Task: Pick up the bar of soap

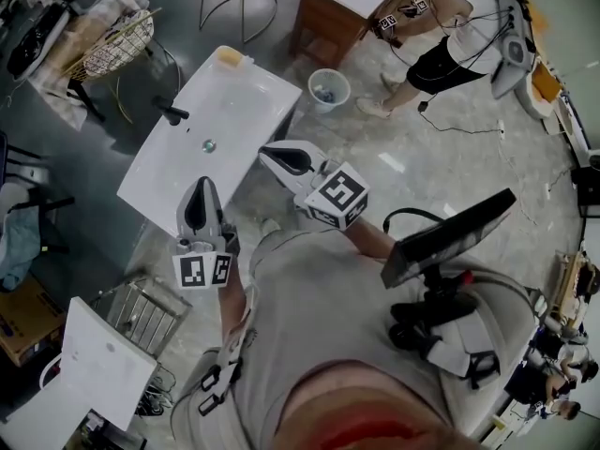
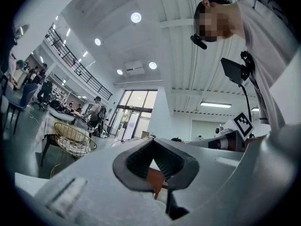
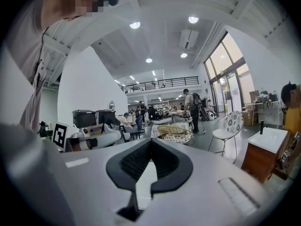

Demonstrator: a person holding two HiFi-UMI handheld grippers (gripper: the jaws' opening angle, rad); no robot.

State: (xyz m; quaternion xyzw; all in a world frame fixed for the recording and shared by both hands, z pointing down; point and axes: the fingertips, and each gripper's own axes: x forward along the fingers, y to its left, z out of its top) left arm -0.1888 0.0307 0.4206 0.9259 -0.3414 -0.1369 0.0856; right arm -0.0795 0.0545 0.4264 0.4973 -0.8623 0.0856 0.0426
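The pale yellow, rounded bar of soap (image 1: 230,57) lies at the far corner of the smooth white rectangular sink (image 1: 234,111) — well apart from the grey left gripper (image 1: 201,188) and right gripper (image 1: 268,155) at its near end, both with ribbed black pads clenched together, empty.

Bright, even light from round ceiling lamps (image 2: 136,17); faint glare on floor (image 1: 389,162) right of the white sink (image 1: 225,111). Strong fisheye bending, black corners in both gripper views; close foreground blurred.
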